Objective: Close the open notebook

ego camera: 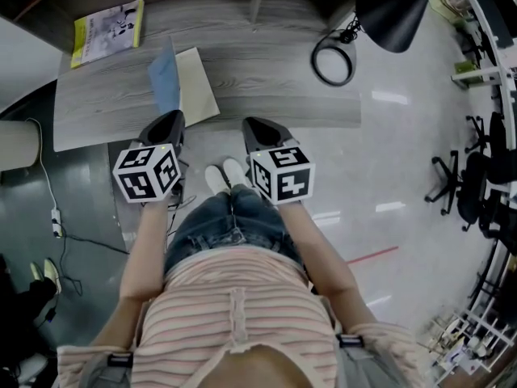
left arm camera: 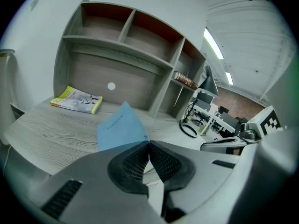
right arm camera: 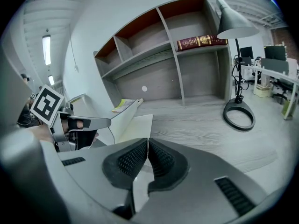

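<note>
Two hand-held grippers are at the front edge of the table (ego camera: 266,79). The notebook (ego camera: 196,87) lies open near the front-left corner. Its spine and long axis run from the front edge toward the back edge, at a slight slant. The left gripper (left arm camera: 148,143) has its fingers pressed together on the near edge of the blue cover (left arm camera: 120,127). This explains why the cover stands raised and tilted rather than flat: it appears to be part-way through a swing over the cream page (right arm camera: 135,127), toward the table's right edge. The right gripper (right arm camera: 147,141) hovers just beside that page, its fingers closed on nothing, probably to stay clear of the cover's path. A yellow booklet (ego camera: 107,31) lies at the back-left corner, well apart.
</note>
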Demonstrator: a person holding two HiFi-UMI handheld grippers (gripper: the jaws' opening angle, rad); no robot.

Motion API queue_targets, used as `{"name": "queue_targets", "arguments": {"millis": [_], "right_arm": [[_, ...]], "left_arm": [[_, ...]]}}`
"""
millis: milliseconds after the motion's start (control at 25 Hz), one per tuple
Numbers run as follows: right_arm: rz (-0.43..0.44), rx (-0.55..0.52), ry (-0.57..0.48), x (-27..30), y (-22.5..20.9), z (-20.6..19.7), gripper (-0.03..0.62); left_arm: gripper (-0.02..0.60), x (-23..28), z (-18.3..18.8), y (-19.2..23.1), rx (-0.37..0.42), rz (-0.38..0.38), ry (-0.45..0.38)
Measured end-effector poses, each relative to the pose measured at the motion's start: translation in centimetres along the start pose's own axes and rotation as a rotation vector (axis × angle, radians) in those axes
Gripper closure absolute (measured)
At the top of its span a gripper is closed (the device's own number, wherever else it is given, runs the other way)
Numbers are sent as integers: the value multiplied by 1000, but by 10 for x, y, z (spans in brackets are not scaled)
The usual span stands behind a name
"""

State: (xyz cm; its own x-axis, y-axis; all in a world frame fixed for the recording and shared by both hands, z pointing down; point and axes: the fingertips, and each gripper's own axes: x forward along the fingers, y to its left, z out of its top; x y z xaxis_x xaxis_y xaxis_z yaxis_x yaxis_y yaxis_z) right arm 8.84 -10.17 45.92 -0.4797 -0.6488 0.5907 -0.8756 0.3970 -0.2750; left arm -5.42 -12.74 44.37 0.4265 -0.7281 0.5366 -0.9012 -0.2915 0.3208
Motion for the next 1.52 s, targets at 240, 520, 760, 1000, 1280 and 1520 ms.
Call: {"name": "queue_targets", "arguments": {"millis": [240, 520, 760, 1000, 1280, 1520], "right_arm": [[-16, 1, 10, 1, -3, -3, 576], [-27, 10, 27, 3, -4, -7, 576], [-41, 18, 44, 5, -10, -12, 576], [-55, 24, 56, 7, -17, -13, 576], [-55, 29, 69, 10, -27, -13, 576], [-50, 41, 77, 14, -38, -13, 576]], "left_arm": [[563, 11, -4, -6, 16, -28, 27], [563, 23, -6, -12, 25, -66, 58], [563, 34, -11, -16, 34, -89, 86], [563, 46, -18, -19, 36, -103, 120], [563, 61, -28, -24, 40, -106, 165], [563, 75, -36, -26, 44, -98, 206]]}}
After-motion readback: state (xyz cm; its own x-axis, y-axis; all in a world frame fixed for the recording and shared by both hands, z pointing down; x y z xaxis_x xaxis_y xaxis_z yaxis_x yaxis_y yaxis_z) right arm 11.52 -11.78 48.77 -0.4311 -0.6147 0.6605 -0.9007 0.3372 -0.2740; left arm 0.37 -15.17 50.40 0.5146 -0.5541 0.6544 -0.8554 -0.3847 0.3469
